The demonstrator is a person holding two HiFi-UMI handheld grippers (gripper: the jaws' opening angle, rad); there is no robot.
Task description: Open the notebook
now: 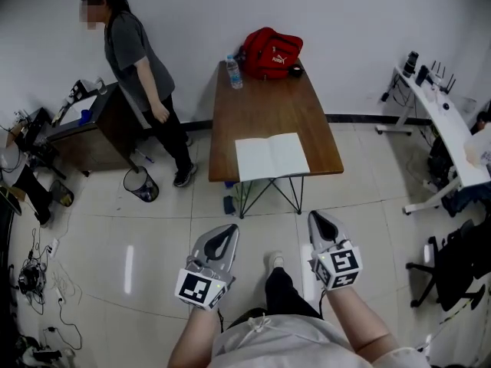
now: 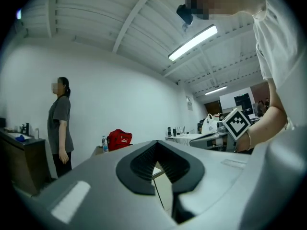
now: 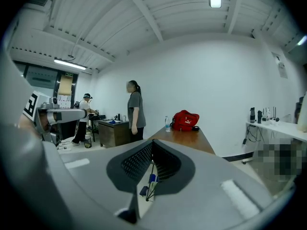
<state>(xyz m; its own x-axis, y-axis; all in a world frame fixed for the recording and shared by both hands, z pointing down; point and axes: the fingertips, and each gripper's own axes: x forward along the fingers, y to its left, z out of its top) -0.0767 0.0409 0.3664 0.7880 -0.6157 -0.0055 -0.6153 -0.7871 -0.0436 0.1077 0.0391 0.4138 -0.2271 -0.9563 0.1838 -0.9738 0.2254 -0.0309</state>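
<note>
The white-paged notebook [image 1: 271, 156] lies flat at the near edge of the brown wooden bench [image 1: 261, 110], with two pale pages spread either side of a centre fold. On that showing it appears already open, so the task is judged complete or nearly so. The left hand-held gripper [image 1: 232, 228] and the right hand-held gripper [image 1: 315, 215] are held low in front of the person, over the tiled floor and well apart from the bench. Each has its jaws closed tip to tip with nothing between them. Any further move would call for stepping up to the bench and parting the jaws before touching a page. At the far end of the bench stand a red fabric backpack [image 1: 270, 52] and a clear plastic water bottle [image 1: 234, 73], well apart from the notebook. A person in a grey shirt [image 1: 136, 56] stands beside a dark cabinet [image 1: 88, 133] to the left, off the line of approach.
</note>
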